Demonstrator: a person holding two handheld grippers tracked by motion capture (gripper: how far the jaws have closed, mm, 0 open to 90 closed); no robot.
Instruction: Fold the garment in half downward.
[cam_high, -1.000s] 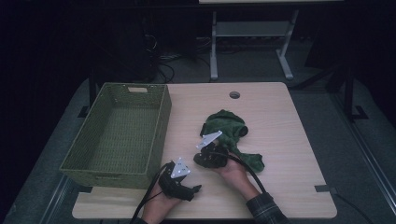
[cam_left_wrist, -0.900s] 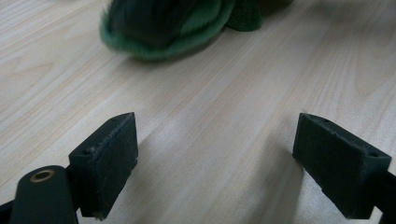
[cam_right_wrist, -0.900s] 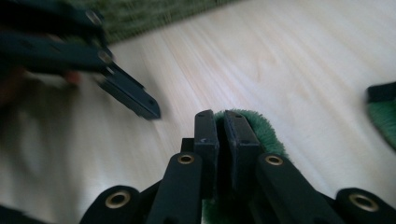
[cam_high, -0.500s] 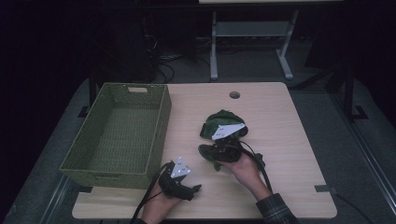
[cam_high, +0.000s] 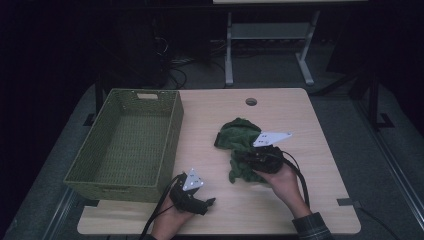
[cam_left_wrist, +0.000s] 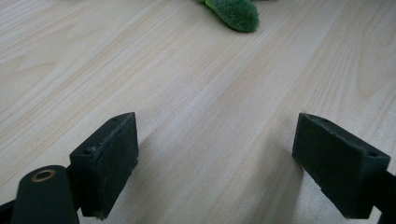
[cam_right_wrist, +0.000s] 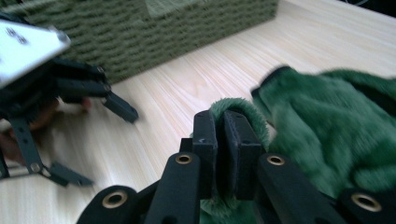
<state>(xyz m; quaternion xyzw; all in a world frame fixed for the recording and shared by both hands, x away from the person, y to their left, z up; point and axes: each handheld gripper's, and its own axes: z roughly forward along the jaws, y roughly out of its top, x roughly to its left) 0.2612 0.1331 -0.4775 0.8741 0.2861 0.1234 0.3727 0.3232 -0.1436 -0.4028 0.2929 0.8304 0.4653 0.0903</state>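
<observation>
A rumpled dark green cloth (cam_high: 239, 137) lies on the light wooden table (cam_high: 300, 115), right of centre. My right gripper (cam_high: 244, 159) points left at the cloth's near edge and is shut on a fold of it. In the right gripper view the jaws (cam_right_wrist: 222, 126) pinch a raised loop of the green cloth (cam_right_wrist: 327, 126). My left gripper (cam_high: 210, 202) rests near the table's front edge, open with nothing between its pads. The left gripper view has those jaws (cam_left_wrist: 215, 140) spread wide over bare wood, with a tip of the cloth (cam_left_wrist: 236, 14) far ahead.
An empty green woven basket (cam_high: 172, 135) stands on the table's left side, and its wall (cam_right_wrist: 163, 32) lies behind the left gripper (cam_right_wrist: 95, 142) in the right gripper view. A cable hole (cam_high: 251, 101) sits near the far edge. Dark floor and a metal stand lie beyond.
My right gripper has moved to the right and slightly up, keeping its hold on the cloth's edge and folding it over. The left gripper has stayed where it was.
</observation>
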